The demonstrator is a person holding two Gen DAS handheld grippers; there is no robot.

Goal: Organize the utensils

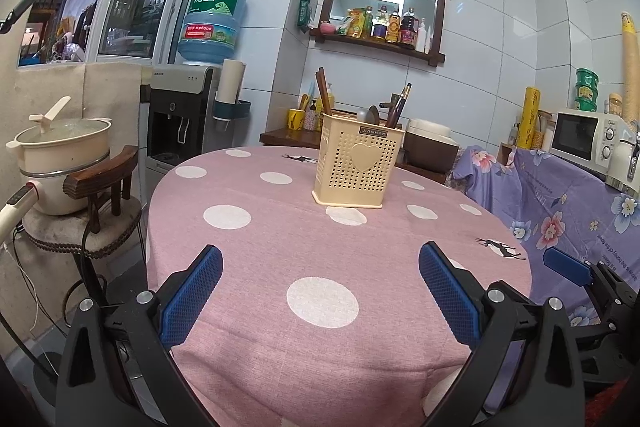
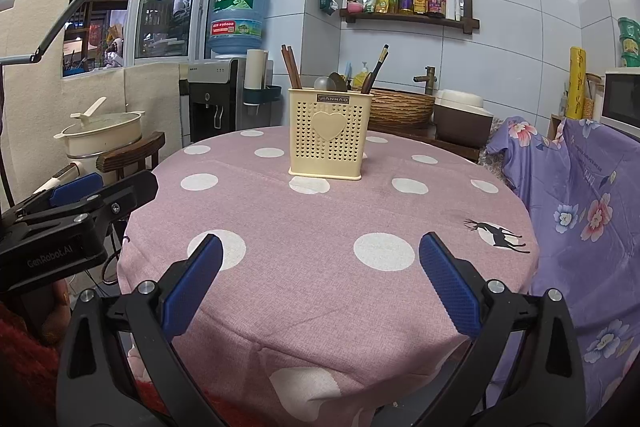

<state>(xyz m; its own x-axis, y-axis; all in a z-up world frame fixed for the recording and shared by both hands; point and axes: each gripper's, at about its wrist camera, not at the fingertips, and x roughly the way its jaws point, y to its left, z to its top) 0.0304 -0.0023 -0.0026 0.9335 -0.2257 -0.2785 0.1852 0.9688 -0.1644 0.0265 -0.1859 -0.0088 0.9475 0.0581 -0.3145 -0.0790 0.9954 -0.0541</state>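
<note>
A cream perforated utensil holder point(image 1: 352, 165) with a heart on its front stands on the far half of the round pink polka-dot table point(image 1: 280, 259); it also shows in the right wrist view point(image 2: 327, 137). Brown chopsticks point(image 2: 291, 67) stand in its left side, spoons point(image 2: 334, 81) in the middle, dark chopsticks point(image 2: 374, 69) at the right. My left gripper point(image 1: 320, 267) is open and empty over the table's near part. My right gripper point(image 2: 320, 259) is open and empty, also near the front edge, to the right of the left gripper.
A chair with a cream pot point(image 1: 64, 151) stands left of the table. A water dispenser point(image 1: 180, 115) is behind it. A purple floral cloth point(image 2: 592, 211) covers furniture at the right, with a microwave point(image 1: 584, 139) on it. A sink counter point(image 2: 404, 107) lies behind.
</note>
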